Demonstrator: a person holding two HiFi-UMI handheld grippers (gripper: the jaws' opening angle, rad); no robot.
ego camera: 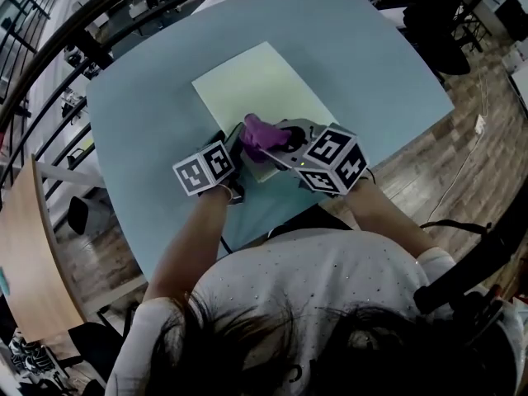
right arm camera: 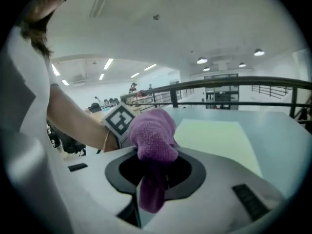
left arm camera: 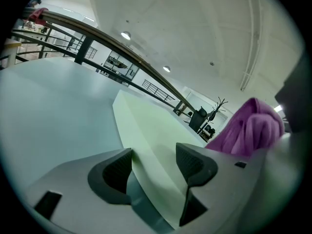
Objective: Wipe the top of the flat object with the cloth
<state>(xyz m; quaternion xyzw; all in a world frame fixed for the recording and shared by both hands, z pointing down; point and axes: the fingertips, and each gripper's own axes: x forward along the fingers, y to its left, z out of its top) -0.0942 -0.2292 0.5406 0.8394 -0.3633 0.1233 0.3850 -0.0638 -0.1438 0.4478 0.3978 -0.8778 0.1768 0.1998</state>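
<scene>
Looking from the head view, a person is leaning over a blue-grey table (ego camera: pixel 140 122). A flat green board (ego camera: pixel 256 85) is lying around the middle of the table, turned a little, with one end pointing to the near edge where the person is. The left gripper (ego camera: pixel 235 153) is sitting at the near left corner of the board. The right gripper (ego camera: pixel 285 145) is just beside it, over the board's near end. A purple cloth (ego camera: pixel 262 132) is sticking out of its front above the board, and I cannot tell if the cloth is touching the board. In the left gripper view, the left gripper (left arm camera: pixel 153 162) is standing with one jaw on each side of the board's corner. The green board (left arm camera: pixel 146 126) is filling the gap and touching both dark pads, so the jaws are gripping it. The purple cloth (left arm camera: pixel 248 128) is showing close by at the right. The table (left arm camera: pixel 53 101) is running off to its far edge, with a dark railing (left arm camera: pixel 122 52) past it. In the right gripper view, the right gripper (right arm camera: pixel 153 167) is squeezing its jaws together on the purple cloth (right arm camera: pixel 153 135). A bunched lump is poking up out of the jaws and a tail is hanging down below them. The green board (right arm camera: pixel 219 138) is lying ahead to the right, and the person's arm (right arm camera: pixel 73 121) is reaching in from the left.
</scene>
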